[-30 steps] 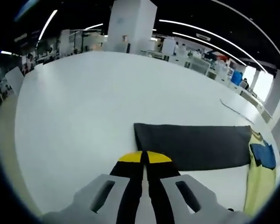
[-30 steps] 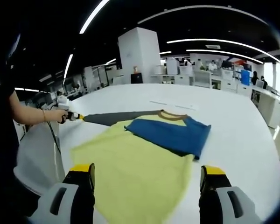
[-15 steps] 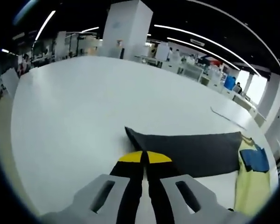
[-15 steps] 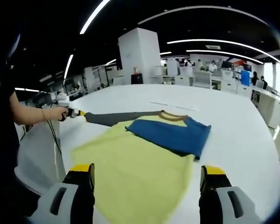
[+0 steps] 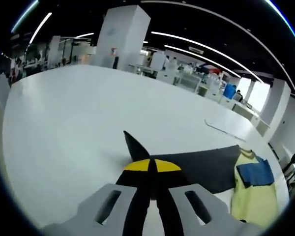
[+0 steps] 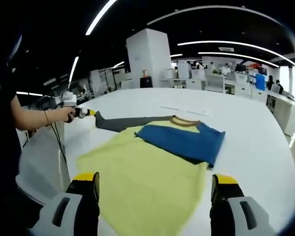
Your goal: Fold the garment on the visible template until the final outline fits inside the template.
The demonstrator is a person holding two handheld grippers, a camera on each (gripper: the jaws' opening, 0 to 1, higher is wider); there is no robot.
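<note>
A long-sleeved shirt lies on the white table (image 6: 255, 128): pale yellow body (image 6: 142, 182), one blue sleeve (image 6: 184, 140) folded across the chest, one dark grey sleeve (image 6: 125, 123) stretched out to the left. In the left gripper view the left gripper (image 5: 152, 166) is shut on the cuff end of the grey sleeve (image 5: 201, 164), and a corner of the cuff sticks up above the jaws. The same gripper (image 6: 86, 112), held by a person's hand (image 6: 64, 114), lifts the cuff off the table in the right gripper view. My right gripper (image 6: 155, 184) hangs open over the shirt's hem, holding nothing.
A thin pale line (image 6: 184, 109) runs along the table beyond the collar. The table's rounded near-left edge (image 6: 44, 187) is close to the person's arm. Desks, pillars and people fill the office behind.
The left gripper has raised the grey cuff off the table and carried it inward toward the shirt body; the cuff corner now pokes up. The right gripper has stayed still and open.
</note>
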